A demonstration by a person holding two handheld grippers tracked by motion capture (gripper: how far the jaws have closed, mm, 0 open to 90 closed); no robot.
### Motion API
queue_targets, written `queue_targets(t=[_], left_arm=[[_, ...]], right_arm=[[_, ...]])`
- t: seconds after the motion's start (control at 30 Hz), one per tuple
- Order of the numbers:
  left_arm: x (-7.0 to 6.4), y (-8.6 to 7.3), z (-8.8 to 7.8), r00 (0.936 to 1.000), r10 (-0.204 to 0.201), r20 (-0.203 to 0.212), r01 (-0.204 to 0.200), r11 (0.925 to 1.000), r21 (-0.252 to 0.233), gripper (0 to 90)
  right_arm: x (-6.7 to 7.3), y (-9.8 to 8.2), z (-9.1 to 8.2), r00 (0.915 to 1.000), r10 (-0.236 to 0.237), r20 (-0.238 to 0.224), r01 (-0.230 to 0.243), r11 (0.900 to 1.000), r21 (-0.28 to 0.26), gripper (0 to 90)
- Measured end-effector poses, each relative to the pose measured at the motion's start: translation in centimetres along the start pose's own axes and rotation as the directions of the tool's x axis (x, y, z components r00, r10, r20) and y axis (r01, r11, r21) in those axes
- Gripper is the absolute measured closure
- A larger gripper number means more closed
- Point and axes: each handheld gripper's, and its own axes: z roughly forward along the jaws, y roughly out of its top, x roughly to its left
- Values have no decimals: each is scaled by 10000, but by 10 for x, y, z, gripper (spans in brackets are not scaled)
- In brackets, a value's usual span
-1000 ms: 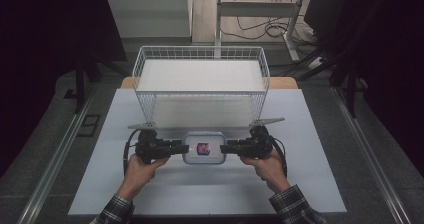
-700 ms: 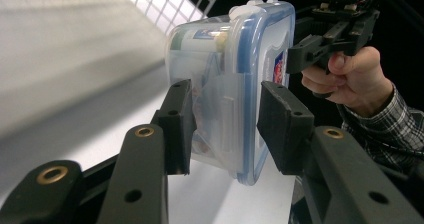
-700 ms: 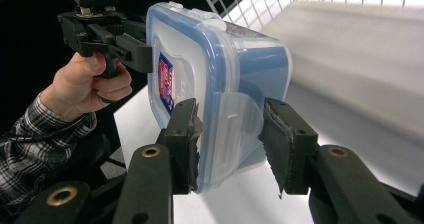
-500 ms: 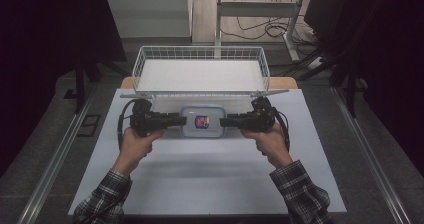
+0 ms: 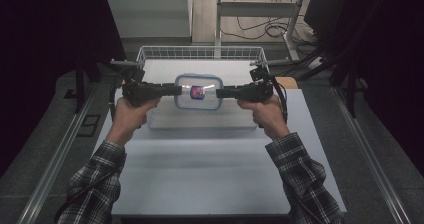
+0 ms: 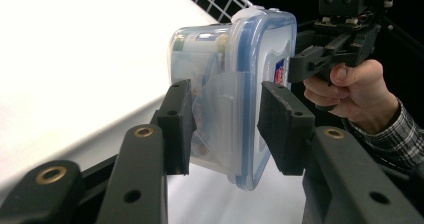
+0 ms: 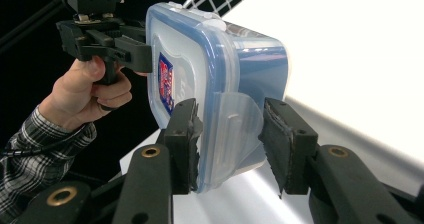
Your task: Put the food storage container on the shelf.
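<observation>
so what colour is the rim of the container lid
Blue, around a clear lid on the container; clearest in the right gripper view.

The container hangs between left gripper and right gripper, above the basket.

Twelve o'clock: white wire basket, its rim standing across the way.
Basket top: open above the rim.
Six o'clock: bare white tabletop, free passage.
</observation>
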Motion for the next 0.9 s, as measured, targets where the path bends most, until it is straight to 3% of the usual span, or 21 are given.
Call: queue_targets(t=[0.2,0.37,0.67,0.77,0.9], left_arm=[[11,20,5,10000,-13,50,13,9998,-174,582],[27,27,16,9996,-217,196,223,9993,-310,582],[46,24,32,9978,-630,209,638,9972,-402,577],[47,23,33,9981,-591,152,600,9963,-616,574],[46,24,34,9988,-441,-234,423,9964,-737,557]], right_arm=[[-8,24,0,9999,-86,132,88,9999,-116,583],[-21,37,1,9994,46,349,-42,9999,-129,581],[-45,36,9,9965,675,502,-668,9976,-167,576],[-50,35,10,9952,895,406,-881,9955,-349,574],[-50,38,13,9928,1026,622,-1001,9941,-421,559]])
